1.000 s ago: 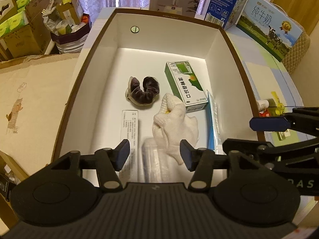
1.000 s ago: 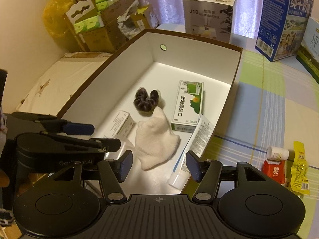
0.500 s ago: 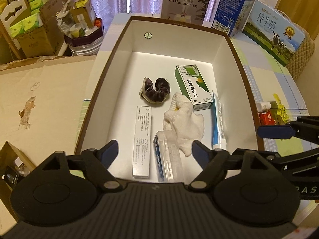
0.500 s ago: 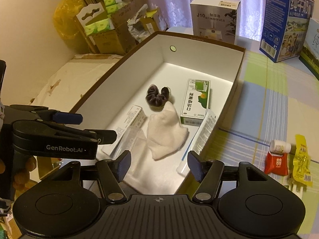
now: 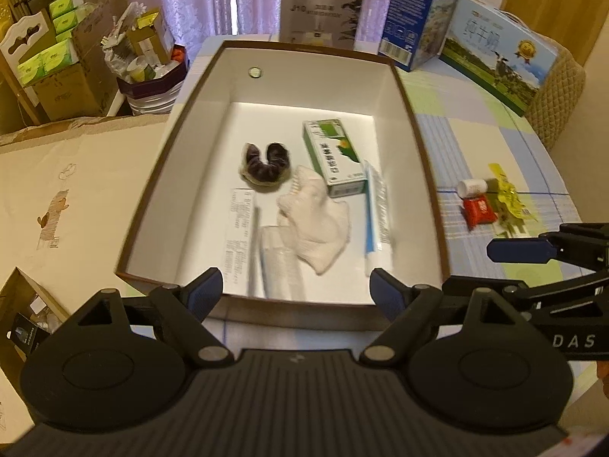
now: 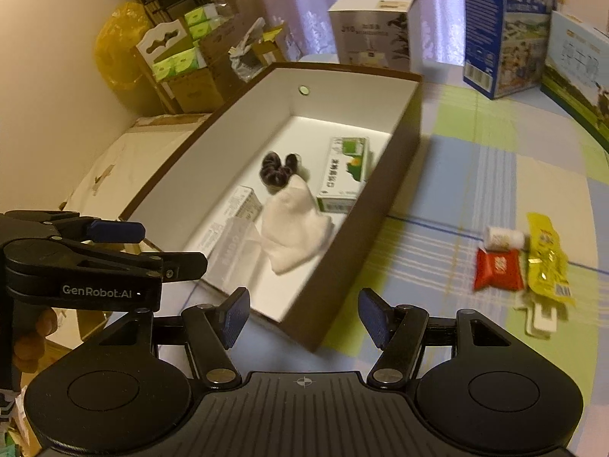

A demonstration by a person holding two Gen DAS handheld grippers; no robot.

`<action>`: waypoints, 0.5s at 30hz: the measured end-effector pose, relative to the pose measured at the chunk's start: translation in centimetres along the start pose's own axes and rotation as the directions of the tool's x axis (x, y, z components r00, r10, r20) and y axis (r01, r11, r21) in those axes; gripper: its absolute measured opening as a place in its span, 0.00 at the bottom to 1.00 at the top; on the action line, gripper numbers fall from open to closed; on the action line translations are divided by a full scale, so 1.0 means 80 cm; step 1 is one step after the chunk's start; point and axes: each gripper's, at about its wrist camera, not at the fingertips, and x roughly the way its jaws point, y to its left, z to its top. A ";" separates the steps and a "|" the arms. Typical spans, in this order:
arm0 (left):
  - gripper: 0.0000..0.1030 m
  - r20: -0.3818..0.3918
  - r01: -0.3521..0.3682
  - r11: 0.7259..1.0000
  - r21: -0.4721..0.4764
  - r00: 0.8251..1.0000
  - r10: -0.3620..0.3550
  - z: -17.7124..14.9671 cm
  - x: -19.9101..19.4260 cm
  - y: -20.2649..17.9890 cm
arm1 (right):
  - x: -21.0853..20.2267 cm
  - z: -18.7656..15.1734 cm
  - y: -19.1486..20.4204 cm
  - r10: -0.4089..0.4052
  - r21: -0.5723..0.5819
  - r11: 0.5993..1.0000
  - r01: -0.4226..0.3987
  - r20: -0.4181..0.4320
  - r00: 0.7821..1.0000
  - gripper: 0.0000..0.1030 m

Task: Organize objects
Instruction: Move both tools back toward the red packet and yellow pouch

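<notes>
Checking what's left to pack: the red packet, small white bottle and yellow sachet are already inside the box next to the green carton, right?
Not quite. The red packet, small white bottle and yellow sachet lie outside the box, on the tablecloth to its right, as the right wrist view shows. The green carton is inside.

The box (image 5: 422,175) is white inside with a brown rim; the carton (image 5: 335,158) is green and white — the tablecloth (image 6: 475,175) has pastel checks, the packet (image 6: 498,270) is red.
</notes>
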 end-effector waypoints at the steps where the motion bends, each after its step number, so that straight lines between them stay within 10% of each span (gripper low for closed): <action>1: 0.79 0.000 0.002 1.000 0.002 1.000 -0.002 -0.002 -0.001 -0.006 | -0.004 -0.004 -0.005 0.000 0.005 1.000 0.000 0.000 1.000 0.59; 15: 0.79 -0.008 0.016 1.000 0.027 1.000 -0.016 -0.020 -0.011 -0.096 | -0.058 -0.049 -0.086 -0.019 0.070 0.997 0.020 -0.011 1.000 0.59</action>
